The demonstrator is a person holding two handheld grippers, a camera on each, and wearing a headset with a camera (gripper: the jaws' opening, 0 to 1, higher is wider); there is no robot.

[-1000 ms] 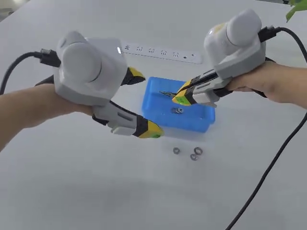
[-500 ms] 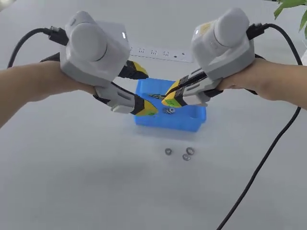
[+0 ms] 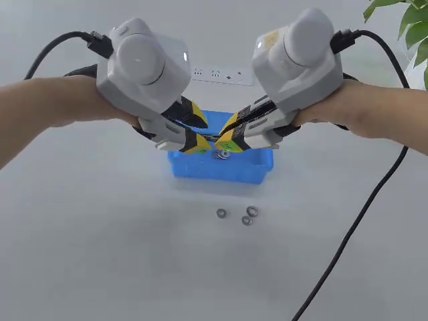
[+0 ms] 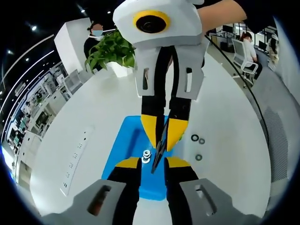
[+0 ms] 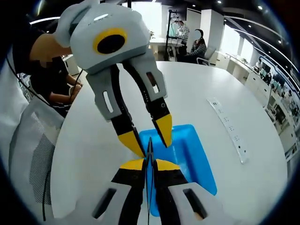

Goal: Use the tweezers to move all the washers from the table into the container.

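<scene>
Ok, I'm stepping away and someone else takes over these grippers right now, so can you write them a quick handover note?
Right gripper: shut on the tweezers, whose tips are over the blue container. I cannot tell whether they carry a washer.
Left gripper: open, holding nothing, jaws on either side of the tweezers' tips.
Done: a small cluster of washers lies in the container.
Left: three loose washers on the table, just in front of the container. Pick each up with the tweezers and drop it in.
</scene>
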